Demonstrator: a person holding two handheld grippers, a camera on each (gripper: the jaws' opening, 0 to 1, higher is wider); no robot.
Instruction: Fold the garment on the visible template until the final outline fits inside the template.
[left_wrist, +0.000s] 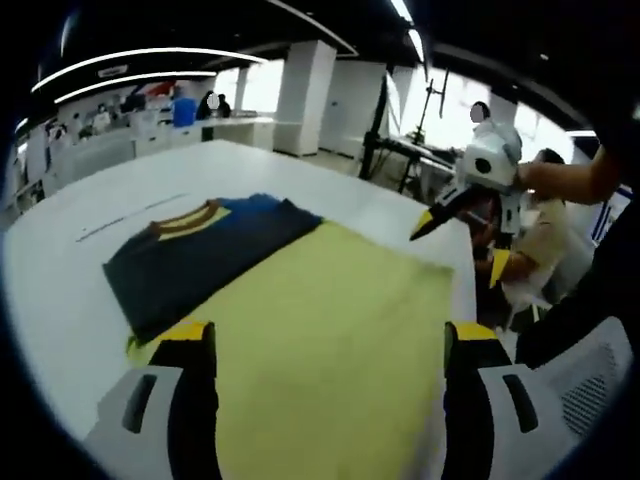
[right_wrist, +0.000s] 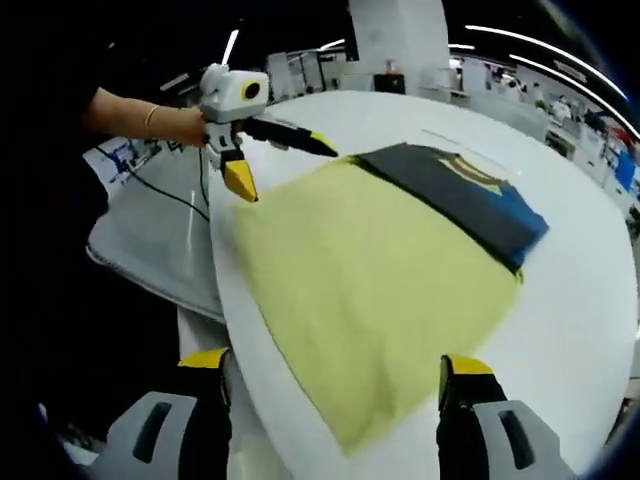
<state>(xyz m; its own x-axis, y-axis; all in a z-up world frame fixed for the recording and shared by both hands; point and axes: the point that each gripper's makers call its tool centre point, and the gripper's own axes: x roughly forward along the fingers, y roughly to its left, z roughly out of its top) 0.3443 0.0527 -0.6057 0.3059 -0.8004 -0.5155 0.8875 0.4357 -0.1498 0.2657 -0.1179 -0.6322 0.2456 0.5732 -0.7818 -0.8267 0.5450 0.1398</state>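
Observation:
A folded dark blue garment (left_wrist: 200, 255) with a yellow collar lies along the far left edge of the yellow template sheet (left_wrist: 340, 330); part of it rests on the white table. In the right gripper view the garment (right_wrist: 460, 195) sits at the far right of the template (right_wrist: 370, 280). My left gripper (left_wrist: 330, 335) hovers open over the template's near edge, holding nothing. My right gripper (right_wrist: 332, 362) is open and empty at the opposite edge. The right gripper (left_wrist: 425, 228) also shows by the template's far right corner, and the left gripper (right_wrist: 284, 168) hangs with fingers spread above a corner.
The white table (left_wrist: 60, 290) has rounded edges close to the template on both sides. A person's hand (right_wrist: 175, 125) holds the left gripper. Beyond the table stand a seated person (left_wrist: 540, 240), tripods and office desks. A grey chair or mat (right_wrist: 150, 230) lies beside the table.

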